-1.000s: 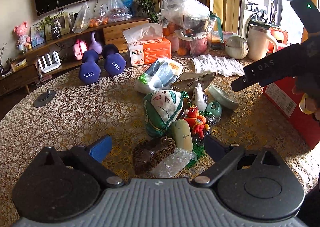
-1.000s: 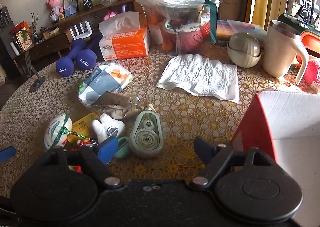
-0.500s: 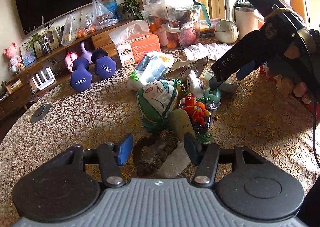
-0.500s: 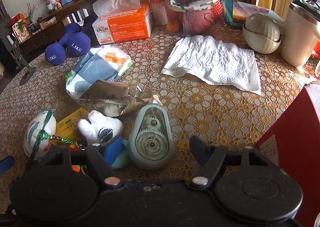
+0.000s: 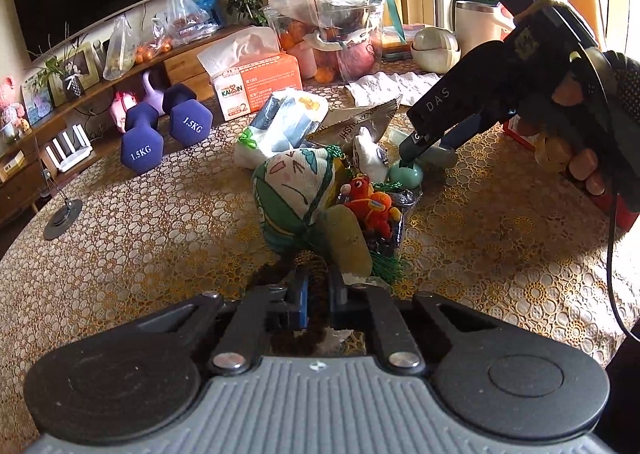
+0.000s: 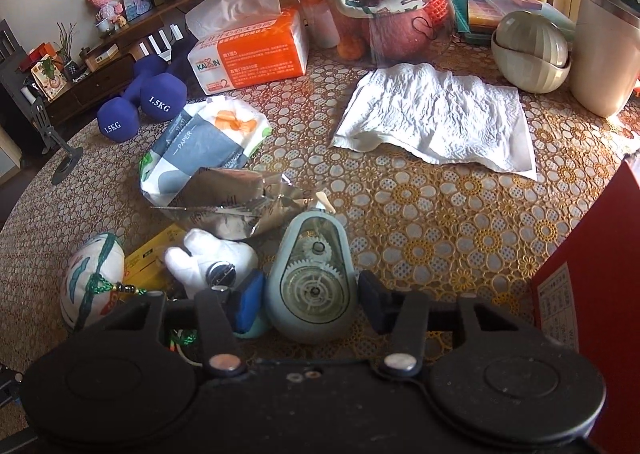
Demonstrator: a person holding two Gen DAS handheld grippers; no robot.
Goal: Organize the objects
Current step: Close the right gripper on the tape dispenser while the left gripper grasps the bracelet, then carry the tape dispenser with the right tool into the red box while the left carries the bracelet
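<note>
Two grippers over a cluttered lace-covered table (image 6: 460, 214).
Left gripper (image 5: 318, 296) nearly closed on a dark brown woven object (image 5: 280, 274); right gripper (image 6: 308, 300) open astride a pale green teardrop-shaped tape dispenser (image 6: 312, 278); clear plastic tub (image 5: 332, 42) holds oranges.

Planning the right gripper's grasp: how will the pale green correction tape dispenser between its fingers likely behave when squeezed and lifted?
The correction tape dispenser looks like hard plastic with visible gears, so probably stiff and light. Its rounded, smooth sides may slip between the right gripper fingers. It lies flat, so it is unlikely to roll.

Translucent plastic tape dispenser (image 6: 313, 281), crinkled paper towel (image 6: 440, 118), lace-patterned tablecloth (image 6: 440, 222)
</note>
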